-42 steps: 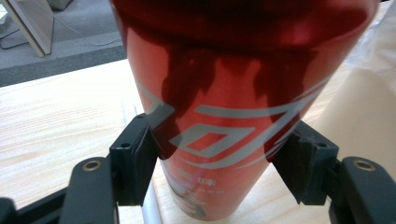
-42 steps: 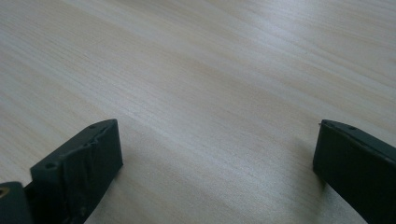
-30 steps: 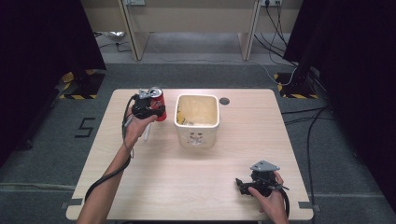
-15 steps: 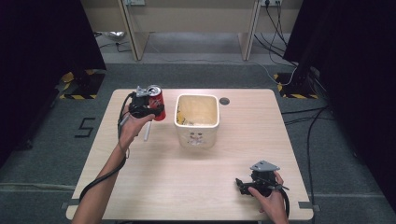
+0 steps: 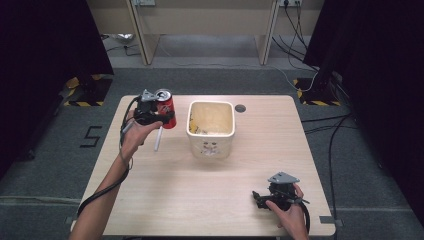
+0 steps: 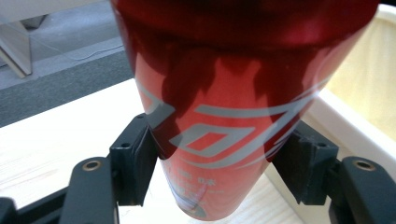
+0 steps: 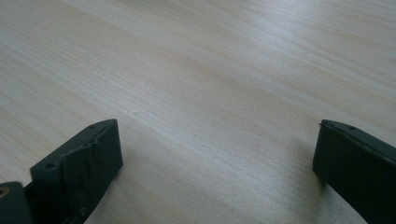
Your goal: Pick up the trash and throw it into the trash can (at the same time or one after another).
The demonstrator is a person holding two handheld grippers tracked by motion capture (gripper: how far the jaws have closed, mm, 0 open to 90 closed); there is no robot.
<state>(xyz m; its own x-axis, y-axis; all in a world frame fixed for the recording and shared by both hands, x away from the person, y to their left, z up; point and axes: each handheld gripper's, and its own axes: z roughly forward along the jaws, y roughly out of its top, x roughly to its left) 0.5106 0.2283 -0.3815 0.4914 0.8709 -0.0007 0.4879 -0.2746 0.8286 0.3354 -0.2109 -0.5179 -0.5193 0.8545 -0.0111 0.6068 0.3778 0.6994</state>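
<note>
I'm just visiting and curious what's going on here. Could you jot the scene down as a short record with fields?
Held item: red can, upright, lifted off the table
Held by: left gripper, jaws clamped on the can's sides
Next to the can: cream bin, open top, some scraps inside
Under the can: white pen-like stick lying on the table
Other hand: right gripper near the table's front right corner, jaws open, holding nothing

"5" marked on the floor (image 5: 93, 136)
</note>
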